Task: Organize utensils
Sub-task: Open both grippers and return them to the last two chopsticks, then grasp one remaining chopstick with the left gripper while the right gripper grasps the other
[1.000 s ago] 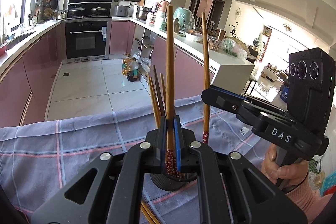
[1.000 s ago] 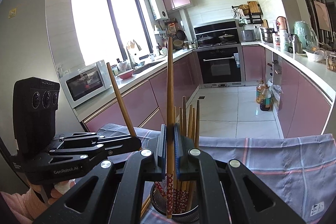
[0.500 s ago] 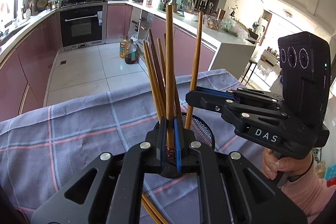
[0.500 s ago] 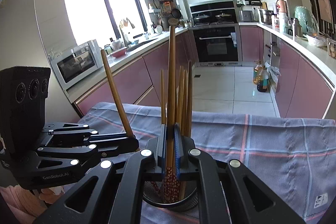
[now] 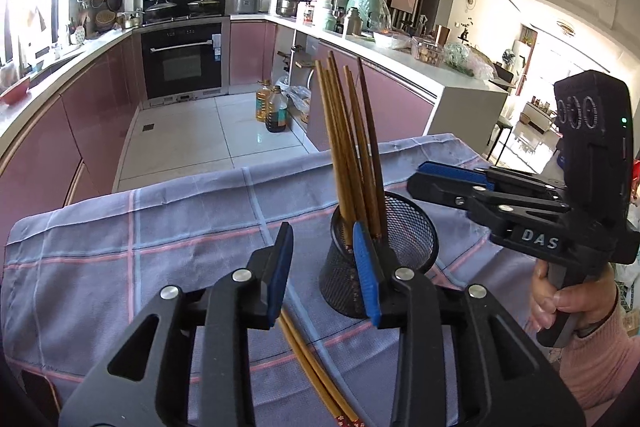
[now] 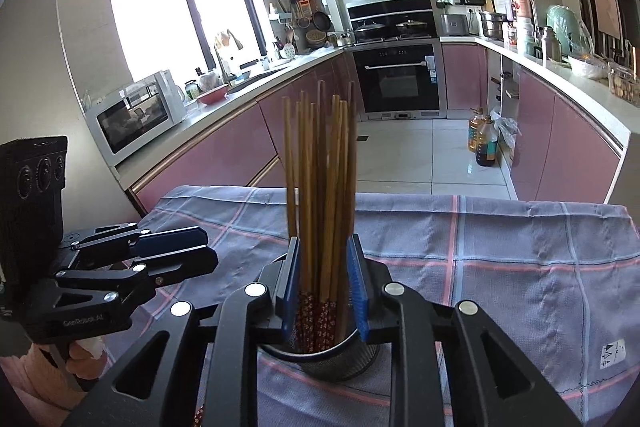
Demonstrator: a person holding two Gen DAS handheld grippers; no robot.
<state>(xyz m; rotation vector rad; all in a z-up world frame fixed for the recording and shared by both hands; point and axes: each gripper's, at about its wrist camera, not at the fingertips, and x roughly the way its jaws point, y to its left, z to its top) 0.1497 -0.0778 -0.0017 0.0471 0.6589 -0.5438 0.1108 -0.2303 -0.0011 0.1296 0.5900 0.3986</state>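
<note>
My left gripper (image 5: 324,267) fills the bottom of the left wrist view, and its jaws are opening with nothing between the blue pads (image 5: 280,275); only cloth (image 5: 160,227) shows in the gap. The mesh cup (image 5: 404,227) stands just right of centre in that view, touching the inner edge of my right-hand pad from behind. A bundle of chopsticks (image 5: 348,147) stands in it, fanned and leaning toward the upper left of the frame. Two more chopsticks, the loose pair (image 5: 312,367), lie on the cloth at the bottom centre, running under the left gripper.

In the right wrist view my right gripper (image 6: 324,283) sits low in the centre, over the cup's near rim. Its jaws are opening too; the chopsticks rise through the gap, and the pads do not press on them. Their patterned red ends sit down inside the cup.

At the left edge of that view my hand (image 6: 80,351) grips the other tool's handle.
</note>
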